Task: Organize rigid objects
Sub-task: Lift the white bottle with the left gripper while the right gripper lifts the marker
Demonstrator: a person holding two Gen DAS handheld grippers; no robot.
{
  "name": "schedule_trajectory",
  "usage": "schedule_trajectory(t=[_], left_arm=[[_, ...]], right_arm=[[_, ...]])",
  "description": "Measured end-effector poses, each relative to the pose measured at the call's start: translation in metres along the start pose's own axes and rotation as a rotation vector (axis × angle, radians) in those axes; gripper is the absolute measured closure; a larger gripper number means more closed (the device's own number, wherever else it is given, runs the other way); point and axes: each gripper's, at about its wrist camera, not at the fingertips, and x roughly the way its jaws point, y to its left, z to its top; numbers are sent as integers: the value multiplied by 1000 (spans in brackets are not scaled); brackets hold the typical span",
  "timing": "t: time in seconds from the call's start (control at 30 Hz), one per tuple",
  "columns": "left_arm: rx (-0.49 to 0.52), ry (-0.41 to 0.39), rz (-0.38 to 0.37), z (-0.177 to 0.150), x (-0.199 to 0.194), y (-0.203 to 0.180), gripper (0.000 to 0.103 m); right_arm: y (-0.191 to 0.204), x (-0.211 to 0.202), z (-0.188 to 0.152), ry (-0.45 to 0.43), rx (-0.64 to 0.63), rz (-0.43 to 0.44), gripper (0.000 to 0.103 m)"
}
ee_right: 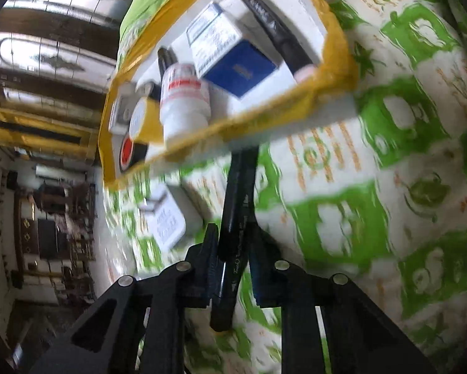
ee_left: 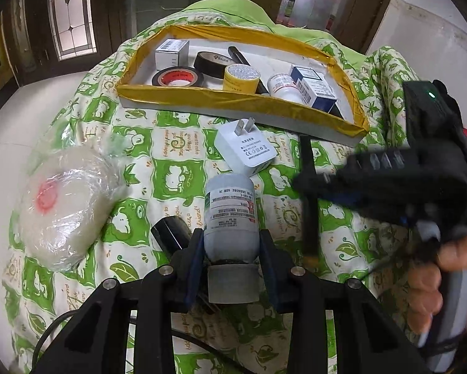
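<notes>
My left gripper (ee_left: pixel 230 249) is shut on a grey bottle (ee_left: pixel 231 215) with a white label, held just above the green-patterned cloth. My right gripper (ee_right: pixel 233 249) is shut on a black marker pen (ee_right: pixel 236 218); in the left wrist view the right gripper (ee_left: pixel 308 187) holds the pen (ee_left: pixel 309 199) upright to the right of the bottle. The yellow-taped white tray (ee_left: pixel 233 98) lies beyond, holding tape rolls, boxes, a white bottle (ee_right: pixel 183 103) and a black pen (ee_right: pixel 274 28). A white plug adapter (ee_left: pixel 245 148) lies on the cloth before the tray.
A plastic-wrapped white lump (ee_left: pixel 65 205) lies at the left of the cloth. A small black object (ee_left: pixel 171 230) sits beside my left fingers. The cloth-covered table (ee_left: pixel 177 184) drops off to pale floor at left; dark doors stand behind.
</notes>
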Motion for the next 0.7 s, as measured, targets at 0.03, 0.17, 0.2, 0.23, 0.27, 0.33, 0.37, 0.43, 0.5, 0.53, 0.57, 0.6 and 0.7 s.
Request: schedule_trajectory(t=[0.03, 0.17, 0.2, 0.23, 0.27, 0.33, 0.37, 0.43, 0.5, 0.53, 0.57, 0.6, 0.7], left_arm=[[-1, -1, 1, 0, 0, 0, 67], [3, -2, 5, 1, -1, -1, 67], [4, -3, 6, 1, -1, -1, 67], [4, -3, 6, 1, -1, -1, 67], [3, -2, 5, 1, -1, -1, 67], [4, -2, 6, 1, -1, -1, 67], [6, -3, 8, 1, -1, -2, 67], [9, -3, 11, 1, -2, -2, 67], [11, -5, 15, 1, -2, -3, 67], [10, -6, 15, 1, -2, -3, 67], [7, -6, 15, 1, -3, -2, 67], [5, -7, 15, 1, -3, -2, 67], [-1, -8, 13, 1, -4, 0, 67]], right_arm=[[2, -1, -6, 14, -24, -13, 86], [8, -8, -32, 90, -128, -65, 87], [8, -10, -39, 108, -144, -69, 87], [5, -12, -46, 116, -154, -68, 87], [4, -15, -53, 118, -170, -68, 87], [1, -19, -64, 118, -178, -60, 87], [-1, -19, -68, 118, -171, -55, 87], [-1, -21, -72, 104, -179, -62, 87], [1, -20, -74, 98, -195, -74, 87], [3, -20, -76, 92, -206, -79, 87], [6, -21, -80, 85, -213, -80, 87], [8, -22, -80, 74, -215, -77, 87], [16, -30, -84, 24, -243, -69, 87]])
